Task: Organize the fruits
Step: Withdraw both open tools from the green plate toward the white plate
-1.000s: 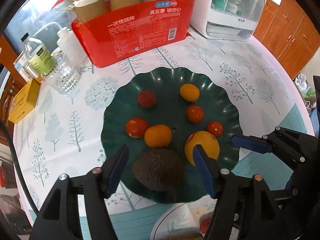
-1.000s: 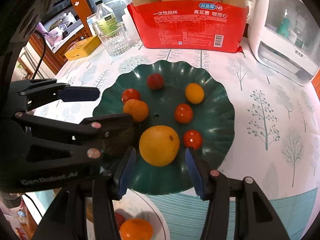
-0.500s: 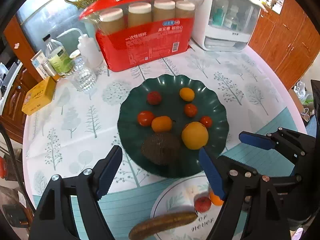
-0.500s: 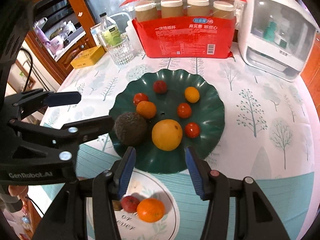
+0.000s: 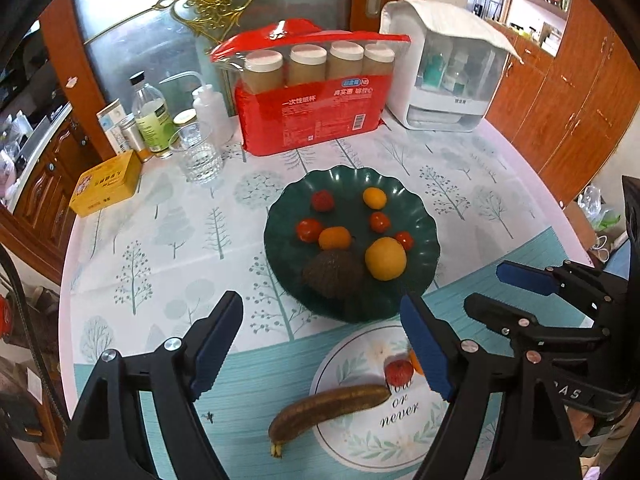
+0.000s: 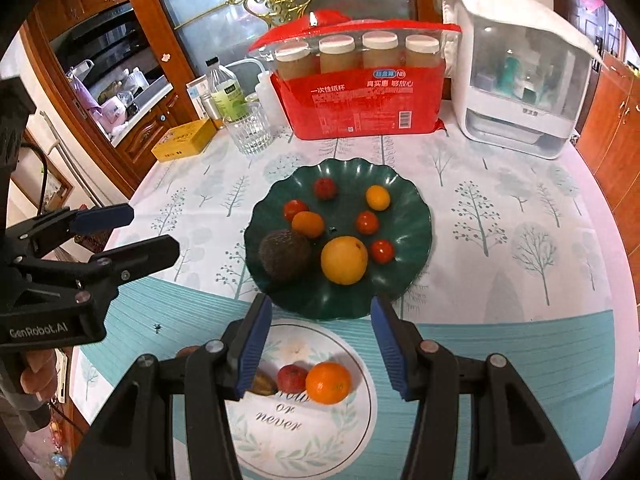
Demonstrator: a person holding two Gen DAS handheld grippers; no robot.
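- We hold the left gripper point(image 5: 320, 344) and the right gripper point(image 6: 320, 344) spread wide and empty above the near edge of the table point(image 6: 520, 216).
- We judge ourselves between transfers: eight fruits already lie on the green plate point(image 6: 416, 216) at the table's middle, among them the avocado point(image 6: 285, 255) and the large orange fruit point(image 6: 344, 260).
- Three pieces remain on the white plate point(image 6: 352, 432) at the near edge: the brown banana point(image 5: 328, 404), a small red fruit point(image 6: 291, 378) and a tangerine point(image 6: 328, 383).
- The tangerine lies just below and between our right gripper's jaws.
- The next move probably calls for lowering onto it, closing gently, then carrying it to the green plate.
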